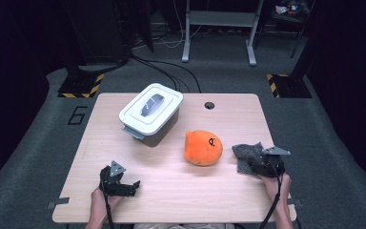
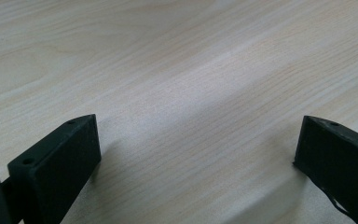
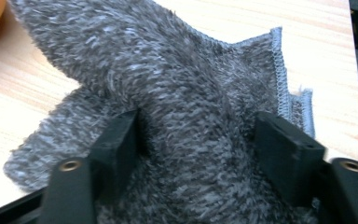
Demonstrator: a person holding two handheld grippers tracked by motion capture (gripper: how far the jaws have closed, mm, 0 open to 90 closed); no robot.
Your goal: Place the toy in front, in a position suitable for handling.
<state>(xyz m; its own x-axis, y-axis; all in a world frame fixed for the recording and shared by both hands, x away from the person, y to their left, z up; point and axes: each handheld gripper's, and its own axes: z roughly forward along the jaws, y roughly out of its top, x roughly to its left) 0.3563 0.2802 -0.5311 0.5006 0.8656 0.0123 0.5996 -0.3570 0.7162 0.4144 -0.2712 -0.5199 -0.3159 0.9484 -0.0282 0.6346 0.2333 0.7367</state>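
At the lower left of the high view the left tongs (image 1: 132,184) rest on the counter (image 1: 171,191), and in the left gripper view (image 2: 196,149) their jaws stand wide with bare wood between them. Toward the upper middle sits a white bin (image 1: 151,113) with its lid on, and right of centre lies an orange plush (image 1: 203,148). At the lower right the grey cloth (image 1: 246,156) lies rumpled on the counter, just right of the plush. The right tongs (image 1: 259,163) sit on its near edge; in the right gripper view (image 3: 196,140) a raised fold of cloth (image 3: 177,84) stands between the jaws, which are parted and not pressing it. The counter is pale wood with a small round hole (image 1: 209,105) near its far edge. Beyond it lie grey carpet (image 1: 228,71), black cables and a dark room.
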